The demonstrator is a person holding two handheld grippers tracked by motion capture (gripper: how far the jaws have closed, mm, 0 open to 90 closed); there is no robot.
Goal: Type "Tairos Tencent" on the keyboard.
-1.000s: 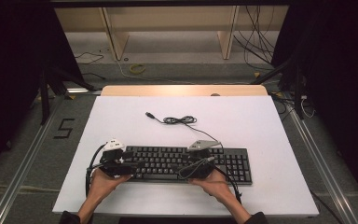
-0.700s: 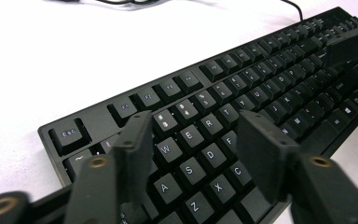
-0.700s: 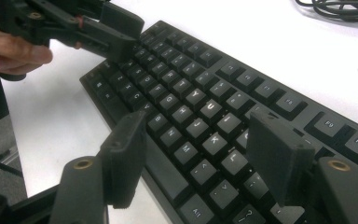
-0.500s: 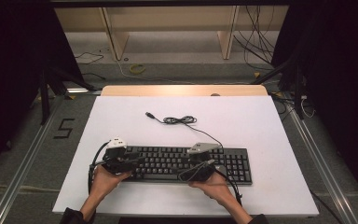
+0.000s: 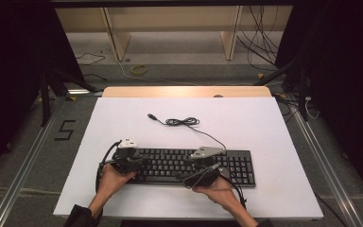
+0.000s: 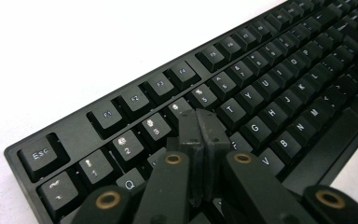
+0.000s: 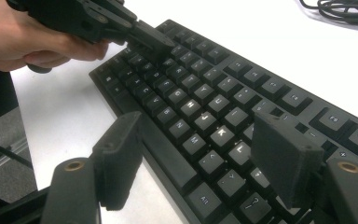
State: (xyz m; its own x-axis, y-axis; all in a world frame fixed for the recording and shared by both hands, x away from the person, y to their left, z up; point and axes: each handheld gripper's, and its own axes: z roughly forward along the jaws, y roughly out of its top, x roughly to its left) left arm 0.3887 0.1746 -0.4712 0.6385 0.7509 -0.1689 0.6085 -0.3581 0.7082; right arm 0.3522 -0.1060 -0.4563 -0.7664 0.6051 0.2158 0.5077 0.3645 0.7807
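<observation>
High view: black full-size keyboard (image 5: 189, 165) with white legends, left gripper (image 5: 133, 163) closed on nothing, right gripper (image 5: 203, 176) wide open.

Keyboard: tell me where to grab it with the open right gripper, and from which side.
Take the keyboard by its near long edge, below the bottom key row, coming in level from the person's side. It lies flat on the white table, so only a thin edge fits between jaws. The right gripper already stands open over that edge, probably well placed.
</observation>
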